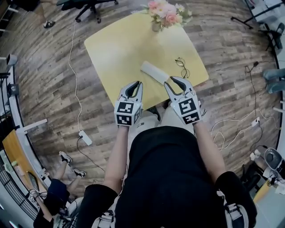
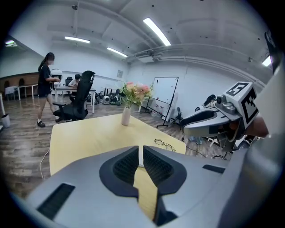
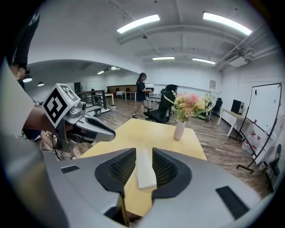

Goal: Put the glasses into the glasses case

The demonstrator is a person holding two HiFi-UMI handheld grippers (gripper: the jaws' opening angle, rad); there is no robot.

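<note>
A square pale-yellow wooden table (image 1: 120, 49) fills the upper middle of the head view, standing on a grey-brown plank floor (image 1: 49, 67). A white oblong glasses case (image 1: 153, 72) lies shut near the table's lower edge, set on a slant. Just right of it, apart from it, a pair of thin dark-framed glasses (image 1: 182, 67) lies flat on the tabletop close to the right edge.

The left gripper (image 1: 139, 83) is at lower centre, over the table's near edge, left of the case. Its fingers (image 2: 127, 164) are drawn together with only a thin slit between them and nothing in it. The right gripper (image 1: 173, 80) is just right of it, its tips at the case's near end. In the right gripper view its fingers (image 3: 124, 167) stand apart, and the case (image 3: 146, 168) shows in the gap, lying on the table with the pads not pressing on it.

A white vase of pink flowers (image 1: 167, 13) stands at the table's far edge, top of the frame. A black office chair (image 1: 91, 6) sits beyond, upper left.
</note>
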